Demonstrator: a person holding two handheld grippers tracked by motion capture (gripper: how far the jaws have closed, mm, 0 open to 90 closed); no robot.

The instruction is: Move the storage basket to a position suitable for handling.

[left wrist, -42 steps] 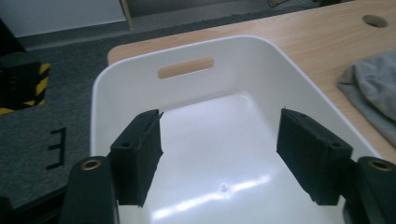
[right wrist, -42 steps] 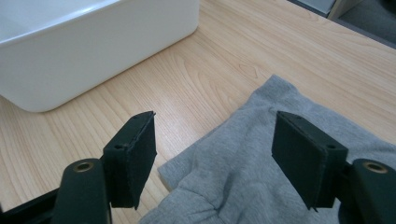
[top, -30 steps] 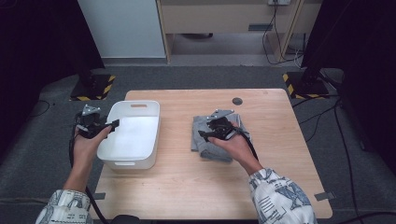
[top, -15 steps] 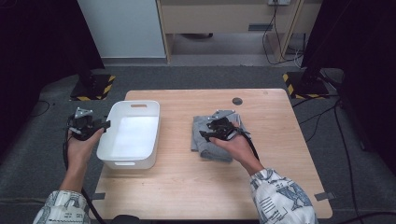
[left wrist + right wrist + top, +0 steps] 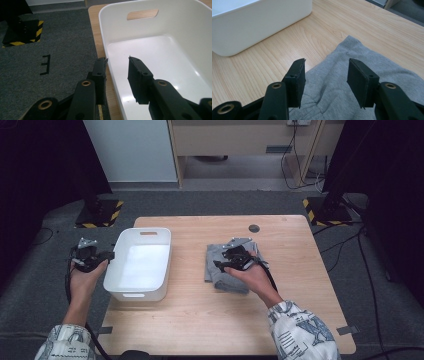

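I'm seeing light wooden table (image 5: 300, 270) standing on grey carpet; white rectangular plastic bin (image 5: 142, 265) sitting at left, folded grey fabric garment (image 5: 220, 270) lying mid-table, small dark round disc (image 5: 254, 228) resting near far edge.

— Sleeves (image 5: 300, 330)? 
— Pale, printed with dark scribbled patterns, on both arms.
— Left gripper (image 5: 92, 259)?
— Black, grey three-cornered plate on top, black cable (image 5: 67, 287) trailing.
— Right gripper (image 5: 235, 260)?
— Same black build, same grey plate, cable too.
— Jaws up close?
— Flat black pads, ribbed faces, small screws; brass-coloured rivets (image 5: 276, 86) at the arm joints.
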